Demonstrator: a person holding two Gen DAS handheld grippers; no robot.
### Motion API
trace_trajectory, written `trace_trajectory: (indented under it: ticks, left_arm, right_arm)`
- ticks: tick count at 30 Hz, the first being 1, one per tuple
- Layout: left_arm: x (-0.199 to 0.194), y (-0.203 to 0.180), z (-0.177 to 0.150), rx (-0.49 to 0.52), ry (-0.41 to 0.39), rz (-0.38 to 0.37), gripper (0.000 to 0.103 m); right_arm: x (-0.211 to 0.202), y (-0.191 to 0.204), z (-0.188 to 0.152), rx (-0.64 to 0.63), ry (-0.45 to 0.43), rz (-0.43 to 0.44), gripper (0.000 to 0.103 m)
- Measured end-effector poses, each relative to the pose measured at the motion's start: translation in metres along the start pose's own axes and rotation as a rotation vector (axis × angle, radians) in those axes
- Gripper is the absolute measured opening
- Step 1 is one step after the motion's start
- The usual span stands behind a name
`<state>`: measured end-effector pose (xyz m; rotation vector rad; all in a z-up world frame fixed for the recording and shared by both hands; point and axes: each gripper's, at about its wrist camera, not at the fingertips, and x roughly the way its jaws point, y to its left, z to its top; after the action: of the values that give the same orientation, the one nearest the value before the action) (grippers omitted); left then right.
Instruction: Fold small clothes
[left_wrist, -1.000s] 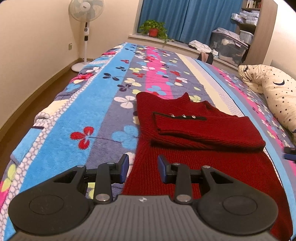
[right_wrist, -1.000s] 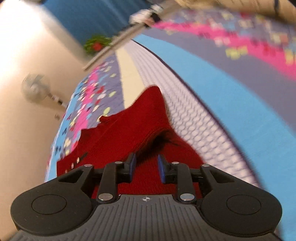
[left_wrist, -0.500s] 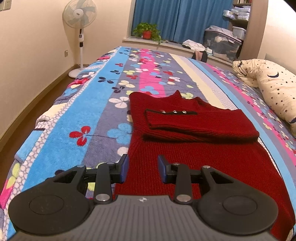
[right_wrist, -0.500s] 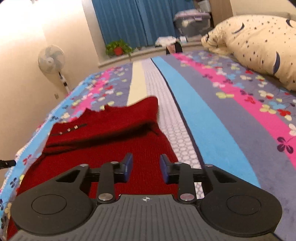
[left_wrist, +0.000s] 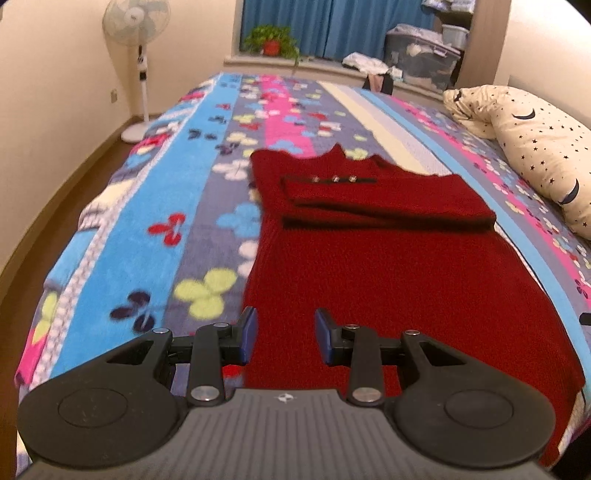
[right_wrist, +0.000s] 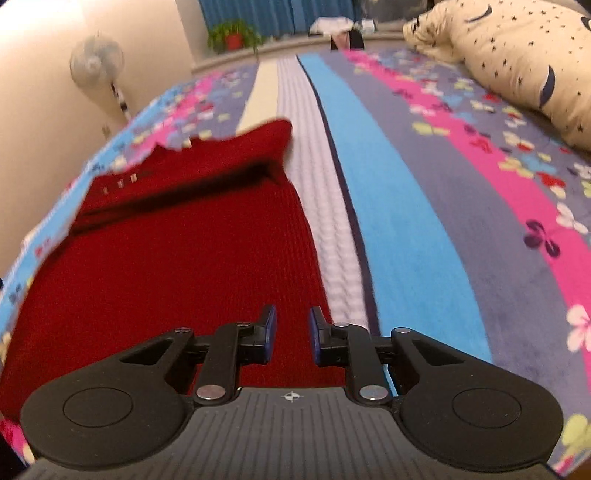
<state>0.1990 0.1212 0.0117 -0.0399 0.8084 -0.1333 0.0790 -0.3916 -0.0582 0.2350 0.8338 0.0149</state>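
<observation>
A dark red knitted sweater (left_wrist: 388, 266) lies flat on the bed, its sleeves folded across the chest near the buttons. My left gripper (left_wrist: 283, 334) hovers open over the sweater's near left hem, nothing between its blue pads. In the right wrist view the same sweater (right_wrist: 177, 266) fills the left half. My right gripper (right_wrist: 292, 332) hangs over the sweater's near right edge; its jaws are closing, with a narrow gap and no cloth pinched between them.
The flowered striped blanket (left_wrist: 155, 221) covers the whole bed. A star-print pillow (left_wrist: 543, 147) lies at the right. A standing fan (left_wrist: 135, 22) is by the left wall; a potted plant (left_wrist: 271, 40) and storage boxes (left_wrist: 424, 59) sit by the window.
Both grippers have drawn back toward the sweater's near hem. The right view has rolled level and shifted along the sweater's right edge, and the right jaws have narrowed.
</observation>
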Motion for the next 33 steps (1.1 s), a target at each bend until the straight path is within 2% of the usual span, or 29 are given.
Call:
trace_trajectory:
  ticks: [6,9,17,20,25,28,33]
  left_arm:
    - [-0.007,0.032,-0.021,-0.141,0.111,-0.019,0.038]
    - [-0.011,0.039,-0.035,-0.181,0.156,-0.021,0.038]
    - [-0.023,0.051,-0.059,-0.271,0.189,-0.035,0.038]
    - [-0.022,0.052,-0.066,-0.278,0.218,-0.029,0.038]
    - [-0.009,0.053,-0.082,-0.311,0.336,-0.091,0.038]
    - [-0.001,0.048,-0.089,-0.300,0.402,-0.108,0.042]
    - [0.004,0.050,-0.093,-0.324,0.429,-0.127,0.043]
  right_arm:
    - [-0.001,-0.010,-0.010,0.045,0.085,0.016,0.026]
    - [0.001,-0.008,-0.012,0.046,0.111,0.015,0.029]
    - [0.011,-0.015,-0.021,0.037,0.175,-0.021,0.035]
    - [0.017,-0.021,-0.025,0.036,0.212,-0.035,0.036]
    - [0.022,-0.027,-0.032,0.029,0.249,-0.055,0.042]
    - [0.025,-0.031,-0.034,0.040,0.265,-0.055,0.045]
    - [0.027,-0.029,-0.035,0.026,0.281,-0.042,0.047]
